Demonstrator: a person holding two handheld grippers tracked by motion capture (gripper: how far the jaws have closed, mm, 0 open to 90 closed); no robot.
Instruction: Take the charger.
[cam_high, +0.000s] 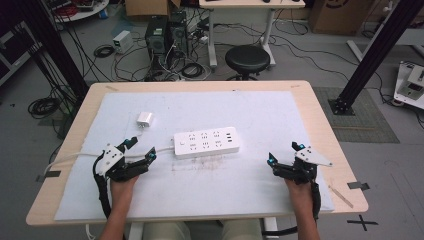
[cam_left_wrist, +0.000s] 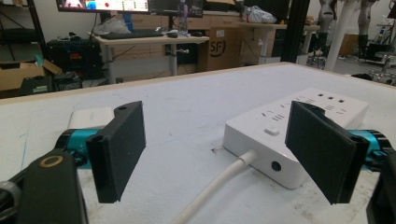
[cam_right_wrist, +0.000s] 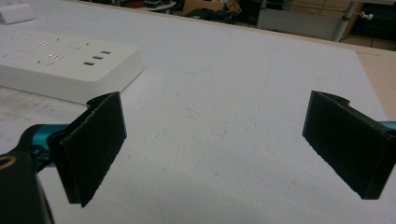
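Observation:
A white power strip lies flat in the middle of the white mat, its white cable running off to the left. A small white charger plug sits behind and to the left of it. My left gripper is open, just left of the strip's cable end, with the cable passing between its jaws; the strip lies ahead on the right and the charger on the left. My right gripper is open over bare mat, to the right of the strip, holding nothing.
The white mat covers most of the wooden table. A black stool, desks, computer boxes and cables stand on the floor beyond the far edge. Tape marks sit at the table's right corner.

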